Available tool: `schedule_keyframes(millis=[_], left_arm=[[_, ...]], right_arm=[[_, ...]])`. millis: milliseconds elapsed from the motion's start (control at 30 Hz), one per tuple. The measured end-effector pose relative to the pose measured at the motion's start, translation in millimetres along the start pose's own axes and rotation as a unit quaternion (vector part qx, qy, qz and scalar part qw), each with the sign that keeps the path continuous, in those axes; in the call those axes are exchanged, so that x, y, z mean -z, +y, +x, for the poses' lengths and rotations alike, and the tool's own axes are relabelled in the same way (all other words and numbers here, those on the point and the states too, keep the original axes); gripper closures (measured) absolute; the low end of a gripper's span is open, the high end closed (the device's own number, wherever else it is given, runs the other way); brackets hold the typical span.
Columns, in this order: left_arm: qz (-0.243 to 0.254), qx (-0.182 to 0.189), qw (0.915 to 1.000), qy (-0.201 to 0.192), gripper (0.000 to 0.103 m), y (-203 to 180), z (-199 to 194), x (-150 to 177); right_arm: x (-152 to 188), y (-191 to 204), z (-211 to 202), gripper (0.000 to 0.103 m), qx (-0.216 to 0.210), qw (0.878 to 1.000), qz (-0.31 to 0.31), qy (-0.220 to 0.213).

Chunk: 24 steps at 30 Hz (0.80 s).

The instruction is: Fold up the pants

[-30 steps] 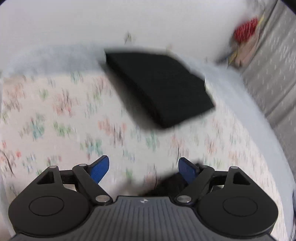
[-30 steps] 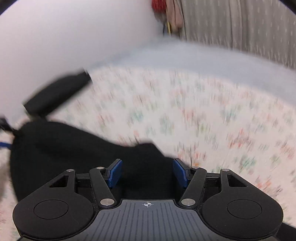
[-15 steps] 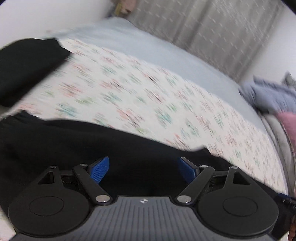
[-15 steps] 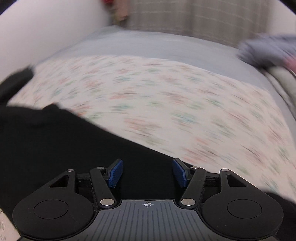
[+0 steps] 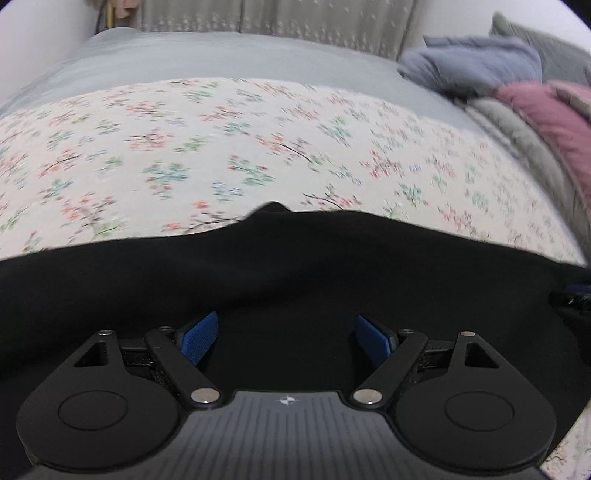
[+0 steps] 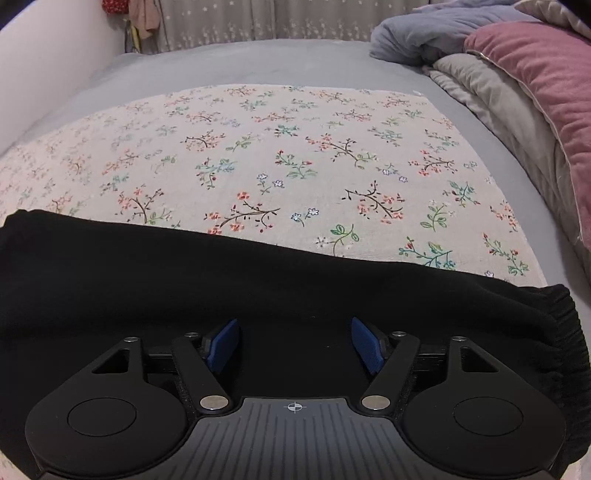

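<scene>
Black pants [image 5: 295, 266] lie stretched across the near part of a floral cloth [image 5: 221, 155] on the bed. My left gripper [image 5: 286, 334] is open, its blue pads apart just above the black fabric. In the right wrist view the same pants [image 6: 258, 280] run left to right, with a ribbed elastic end [image 6: 569, 332] at the right. My right gripper [image 6: 295, 341] is open over the fabric near that end. Neither gripper holds anything.
A grey sheet [image 6: 240, 59] covers the bed beyond the floral cloth [image 6: 295, 155]. Piled bedding sits at the right: a blue-grey blanket [image 6: 424, 33], a pink pillow [image 6: 546, 74] and a grey quilt [image 6: 498, 110]. A wall stands at the left, curtains behind.
Both cameras swung right, from the wall and a folded black stack toward the bedding pile. The black pants now lie spread under both grippers. Both grippers stayed open.
</scene>
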<state>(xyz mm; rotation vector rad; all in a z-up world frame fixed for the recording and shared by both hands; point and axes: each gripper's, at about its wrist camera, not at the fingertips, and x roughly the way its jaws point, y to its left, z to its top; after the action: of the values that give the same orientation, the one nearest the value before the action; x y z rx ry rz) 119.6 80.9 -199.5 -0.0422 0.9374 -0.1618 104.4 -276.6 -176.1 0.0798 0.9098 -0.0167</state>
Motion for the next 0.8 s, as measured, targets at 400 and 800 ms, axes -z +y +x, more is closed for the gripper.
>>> schedule_keyframes(millis=[400,800], left_arm=[[-0.034,-0.06,0.9976,-0.004,0.014,-8,49,-51],[-0.06,-0.005,0.998,-0.02,0.022,-9,-26,-35]], right_arm=[[5,-14,-3,0.029,-0.033,0.999,0.021,-0.002],[6,-41,-11,0.03,0.013,0.998,0.055,0.003]])
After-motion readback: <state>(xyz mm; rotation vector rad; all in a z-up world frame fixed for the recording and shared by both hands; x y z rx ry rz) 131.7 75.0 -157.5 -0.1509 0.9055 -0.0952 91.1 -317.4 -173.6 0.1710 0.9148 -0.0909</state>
